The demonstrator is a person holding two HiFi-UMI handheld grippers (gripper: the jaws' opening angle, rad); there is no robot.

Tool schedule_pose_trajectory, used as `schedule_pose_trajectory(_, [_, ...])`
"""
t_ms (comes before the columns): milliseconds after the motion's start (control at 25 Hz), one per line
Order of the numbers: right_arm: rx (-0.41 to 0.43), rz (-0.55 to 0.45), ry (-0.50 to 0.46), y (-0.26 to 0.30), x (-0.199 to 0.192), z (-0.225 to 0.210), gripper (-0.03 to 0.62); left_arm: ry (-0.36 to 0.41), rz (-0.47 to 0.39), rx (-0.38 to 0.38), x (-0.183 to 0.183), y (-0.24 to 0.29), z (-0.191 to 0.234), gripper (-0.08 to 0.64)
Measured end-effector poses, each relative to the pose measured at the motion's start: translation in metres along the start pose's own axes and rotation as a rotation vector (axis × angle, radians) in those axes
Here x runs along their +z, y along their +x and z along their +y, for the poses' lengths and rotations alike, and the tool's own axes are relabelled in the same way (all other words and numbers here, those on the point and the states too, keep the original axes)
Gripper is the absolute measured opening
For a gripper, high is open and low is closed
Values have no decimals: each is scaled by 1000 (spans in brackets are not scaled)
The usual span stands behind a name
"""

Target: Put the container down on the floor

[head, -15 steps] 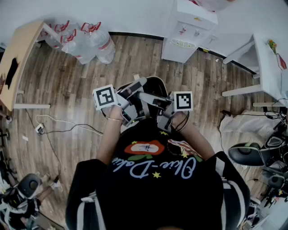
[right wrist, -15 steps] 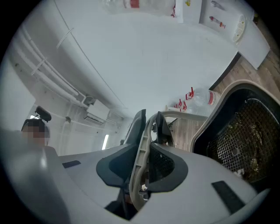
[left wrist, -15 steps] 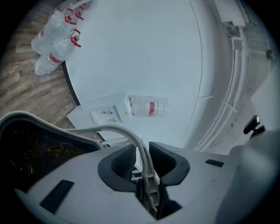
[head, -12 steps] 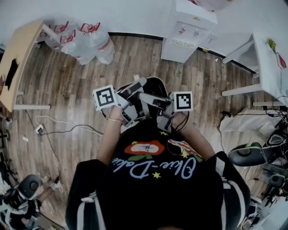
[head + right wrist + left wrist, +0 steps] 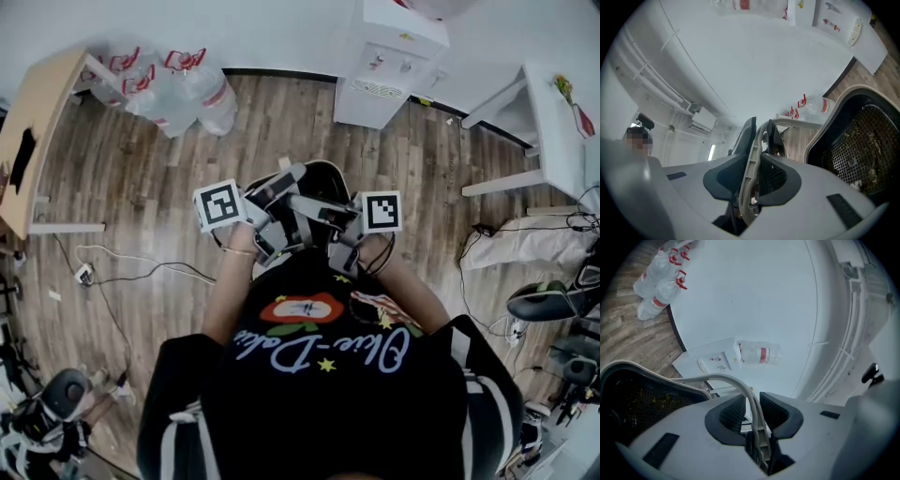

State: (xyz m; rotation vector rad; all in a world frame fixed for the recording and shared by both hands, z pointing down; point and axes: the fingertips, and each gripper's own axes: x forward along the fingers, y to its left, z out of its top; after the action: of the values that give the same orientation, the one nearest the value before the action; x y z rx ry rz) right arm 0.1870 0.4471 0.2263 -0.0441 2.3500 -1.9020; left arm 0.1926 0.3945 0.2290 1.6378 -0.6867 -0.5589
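A black container with a pale rim (image 5: pixel 319 171) hangs in front of the person's chest, above the wooden floor (image 5: pixel 141 187). My left gripper (image 5: pixel 279 202) is shut on the container's pale handle on its left side. In the left gripper view the pads clamp that thin handle (image 5: pixel 751 397), and the container's dark mesh inside (image 5: pixel 642 401) shows at the left. My right gripper (image 5: pixel 339 227) is shut on the opposite handle. The right gripper view shows its pads pressed on the ribbed handle (image 5: pixel 751 171), with the mesh bottom (image 5: pixel 862 150) to the right.
Large water bottles (image 5: pixel 178 89) lie at the back left beside a wooden table (image 5: pixel 37 117). A white water dispenser (image 5: pixel 389 61) stands at the back. A white table (image 5: pixel 553 122) and dark equipment (image 5: pixel 553 300) are at the right. Cables (image 5: pixel 122 267) run over the floor at the left.
Both grippers and the container stand as before. The surroundings have slid slightly in the head view, most at the right edge.
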Motion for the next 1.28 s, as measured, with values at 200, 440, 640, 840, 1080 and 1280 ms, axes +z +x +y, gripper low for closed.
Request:
schedule_pose_trajectory(200, [-4,-15,11,-1,-1,-1,84,-8,10,1,-2,1,2,86])
schedule_pose_trajectory(440, [-35,-46,4,20,-7,-8,84,-19,40,-10,9,-16,11,86])
schedule_pose_trajectory(640, [-60,-73,-11,34,-10,-12,84,-25,67,-28,15,-25,14,86])
schedule_pose_trajectory(840, [-87,-104,-5,47,-12,-19,84,-21,95,-38,24,-33,20,86])
schedule_pose_trajectory(1080, [-97,-125,-2,46,-13,-21,84,-32,115,-44,21,-32,19,86])
schedule_pose_trajectory(1280, [-100,-147,-11,50,-13,-20,84,-25,136,-40,24,-35,19,86])
